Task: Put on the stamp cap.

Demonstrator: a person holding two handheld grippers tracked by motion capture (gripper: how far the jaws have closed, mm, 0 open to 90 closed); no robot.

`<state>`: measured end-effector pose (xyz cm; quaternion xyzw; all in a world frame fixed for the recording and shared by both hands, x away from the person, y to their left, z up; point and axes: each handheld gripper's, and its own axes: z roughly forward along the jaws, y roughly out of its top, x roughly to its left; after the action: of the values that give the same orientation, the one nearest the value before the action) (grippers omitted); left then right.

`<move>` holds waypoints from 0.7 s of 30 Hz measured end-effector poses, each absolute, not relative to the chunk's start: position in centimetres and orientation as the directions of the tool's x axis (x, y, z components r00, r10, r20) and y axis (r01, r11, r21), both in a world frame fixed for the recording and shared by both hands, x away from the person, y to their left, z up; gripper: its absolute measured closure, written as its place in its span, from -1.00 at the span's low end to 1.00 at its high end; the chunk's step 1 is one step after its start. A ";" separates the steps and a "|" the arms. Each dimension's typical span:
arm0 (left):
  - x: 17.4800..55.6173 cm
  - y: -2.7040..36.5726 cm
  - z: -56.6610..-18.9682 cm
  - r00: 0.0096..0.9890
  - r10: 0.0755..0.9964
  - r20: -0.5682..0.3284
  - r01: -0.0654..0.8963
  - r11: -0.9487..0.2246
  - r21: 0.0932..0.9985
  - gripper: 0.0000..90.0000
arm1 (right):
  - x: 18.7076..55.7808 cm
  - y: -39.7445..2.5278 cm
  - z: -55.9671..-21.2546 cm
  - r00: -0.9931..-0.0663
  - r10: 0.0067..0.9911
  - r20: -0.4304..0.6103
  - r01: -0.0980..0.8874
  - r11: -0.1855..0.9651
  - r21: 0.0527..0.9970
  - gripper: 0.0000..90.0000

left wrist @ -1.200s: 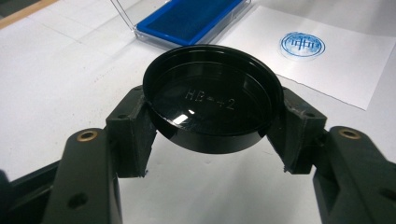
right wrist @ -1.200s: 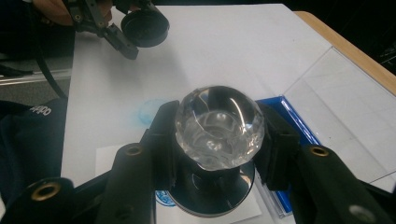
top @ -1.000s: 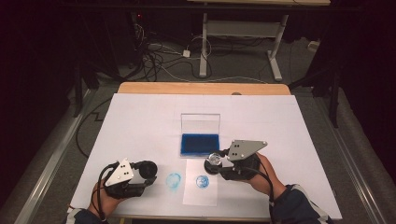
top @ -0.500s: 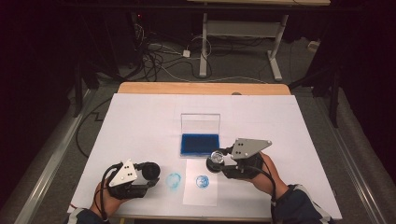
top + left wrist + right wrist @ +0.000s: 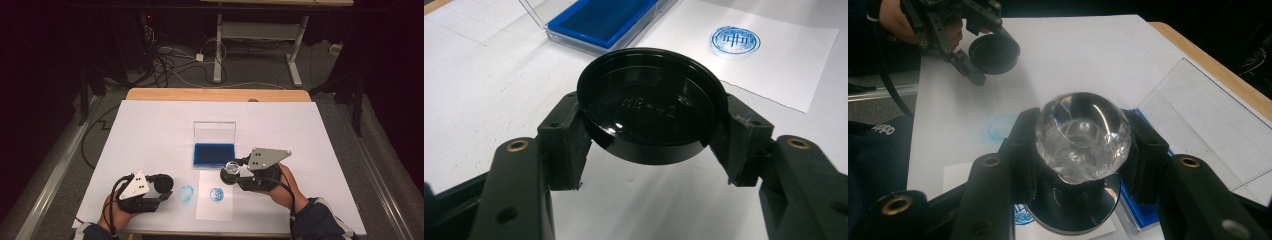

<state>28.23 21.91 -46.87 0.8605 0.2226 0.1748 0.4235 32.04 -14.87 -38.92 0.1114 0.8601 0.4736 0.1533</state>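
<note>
Left gripper (image 5: 651,150) is clamped on a round black plastic cap (image 5: 651,102), held above the white table cover (image 5: 150,130). Right gripper (image 5: 1083,150) is closed on a clear faceted-knob stamp (image 5: 1083,135), raised just above the white paper sheet (image 5: 215,205), beside the blue ink pad (image 5: 214,154). A round blue stamped mark (image 5: 216,194) lies on that sheet.
</note>
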 end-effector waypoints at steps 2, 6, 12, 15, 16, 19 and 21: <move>28.4 21.7 -46.9 0.844 0.525 0.107 0.235 -0.542 0.807 -0.19 | 32.1 -14.9 -38.9 -0.928 0.339 -0.157 0.047 0.523 0.851 0.26; 28.7 20.9 -46.9 0.856 0.505 0.111 0.223 -0.554 0.802 -0.19 | 32.1 -15.0 -38.9 -0.924 0.351 -0.154 0.055 0.518 0.853 0.26; 29.0 19.5 -46.9 0.870 0.481 0.108 0.211 -0.562 0.800 -0.19 | 31.9 -15.1 -38.9 -0.922 0.354 -0.158 0.049 0.510 0.859 0.26; 29.2 18.7 -47.0 0.879 0.465 0.108 0.204 -0.569 0.797 -0.19 | 31.8 -15.1 -38.8 -0.921 0.357 -0.153 0.050 0.500 0.864 0.26; 29.2 18.4 -47.0 0.881 0.460 0.107 0.201 -0.570 0.797 -0.19 | 31.8 -15.1 -38.8 -0.922 0.356 -0.152 0.050 0.499 0.865 0.26; 29.4 17.5 -47.0 0.891 0.443 0.102 0.194 -0.572 0.797 -0.19 | 31.8 -15.1 -38.7 -0.923 0.355 -0.150 0.049 0.494 0.868 0.26; 29.5 16.8 -47.0 0.897 0.428 0.105 0.185 -0.581 0.792 -0.19 | 31.7 -15.1 -38.7 -0.921 0.357 -0.153 0.047 0.492 0.869 0.26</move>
<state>29.49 16.77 -46.99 0.8775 0.1747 0.1440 0.4228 31.75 -15.09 -38.67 0.1191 0.8492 0.4895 0.1586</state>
